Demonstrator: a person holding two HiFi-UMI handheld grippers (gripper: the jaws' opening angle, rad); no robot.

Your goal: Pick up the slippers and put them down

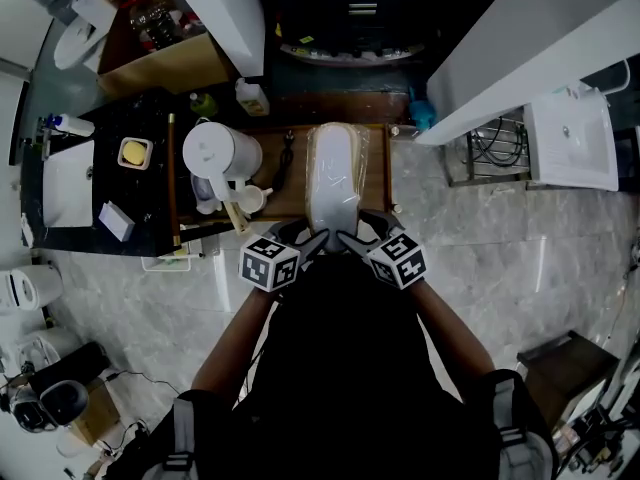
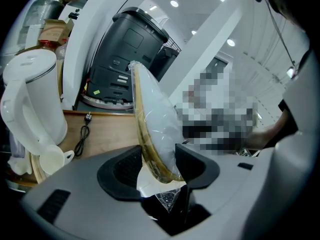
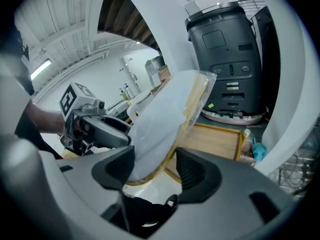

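I have the slippers (image 1: 335, 183), a pale pair sealed in clear plastic wrap, lying lengthwise over the middle of the wooden tray (image 1: 375, 168). Their near end sticks out past the tray's near edge, where both of my tools meet it. My left gripper (image 1: 305, 240) is clamped on that near end: in the left gripper view both pads press the wrapped sole edge from either side. My right gripper (image 1: 355, 240) comes in from the other side. In the right gripper view the slippers sit between its spread jaws, with the inner jaw against the wrap and a sliver of tray showing before the outer one, so it isn't squeezing. I can't tell whether the far end rests on the tray. A white kettle (image 1: 215, 153) and a small white cup (image 1: 250, 200) stand at the tray's left edge. A black cord (image 1: 288, 153) lies on the tray between the kettle and the slippers. A black machine (image 2: 127, 59) stands beyond the tray's far edge.
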